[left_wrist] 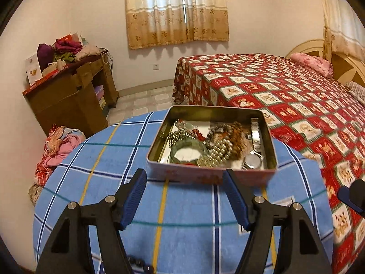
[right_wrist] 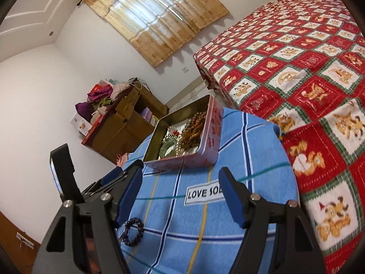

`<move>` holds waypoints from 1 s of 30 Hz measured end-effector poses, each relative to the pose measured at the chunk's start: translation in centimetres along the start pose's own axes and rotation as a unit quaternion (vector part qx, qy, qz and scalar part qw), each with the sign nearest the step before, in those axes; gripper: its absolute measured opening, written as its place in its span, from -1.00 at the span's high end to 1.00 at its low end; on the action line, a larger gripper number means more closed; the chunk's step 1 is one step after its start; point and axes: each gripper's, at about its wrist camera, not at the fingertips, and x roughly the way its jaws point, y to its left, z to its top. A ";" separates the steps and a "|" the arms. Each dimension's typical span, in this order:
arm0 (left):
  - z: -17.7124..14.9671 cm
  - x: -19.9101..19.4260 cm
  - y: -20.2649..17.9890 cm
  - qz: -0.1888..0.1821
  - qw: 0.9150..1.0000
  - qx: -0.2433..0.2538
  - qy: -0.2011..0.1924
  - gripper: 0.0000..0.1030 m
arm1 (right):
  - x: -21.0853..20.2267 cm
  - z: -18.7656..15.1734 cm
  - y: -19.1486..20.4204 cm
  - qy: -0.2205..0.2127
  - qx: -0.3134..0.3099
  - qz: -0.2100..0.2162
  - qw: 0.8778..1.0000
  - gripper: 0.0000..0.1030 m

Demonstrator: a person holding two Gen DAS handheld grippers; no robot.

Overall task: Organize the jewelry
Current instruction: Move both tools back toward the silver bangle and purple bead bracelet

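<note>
An open metal tin (left_wrist: 270,146) with a pink outside stands on a table under a blue plaid cloth (left_wrist: 102,159). It holds a green bangle (left_wrist: 187,149), a silver watch (left_wrist: 253,159), metal bead strands (left_wrist: 219,154) and brown beads (left_wrist: 237,134). My left gripper (left_wrist: 184,173) is open just in front of the tin, with nothing between its fingers. A dark bead bracelet (right_wrist: 134,231) lies on the cloth beneath it, also seen as the dark beads (left_wrist: 139,263). My right gripper (right_wrist: 181,170) hangs open and empty over the cloth, facing the tin (right_wrist: 212,134).
A bed with a red patterned cover (left_wrist: 285,91) runs along the table's right side. A brown cabinet piled with clothes and boxes (left_wrist: 68,91) stands at the far left wall, with a heap of clothes (left_wrist: 59,146) on the floor. A "LOVE" label (right_wrist: 203,193) is sewn on the cloth.
</note>
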 end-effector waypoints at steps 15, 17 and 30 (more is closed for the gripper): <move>-4.8 -3.2 -0.8 -0.008 1.000 0.008 0.028 -0.35 | -0.8 -2.8 2.3 0.021 -0.026 -0.016 0.999 -0.48; -6.0 -3.4 -0.9 -0.018 0.999 0.005 0.040 -0.35 | -0.6 -3.4 2.4 0.030 -0.030 -0.016 0.999 -0.48; -12.1 -5.7 -1.4 -0.073 0.995 0.012 0.070 -0.35 | -0.2 -5.9 2.9 0.060 -0.063 -0.039 0.995 -0.48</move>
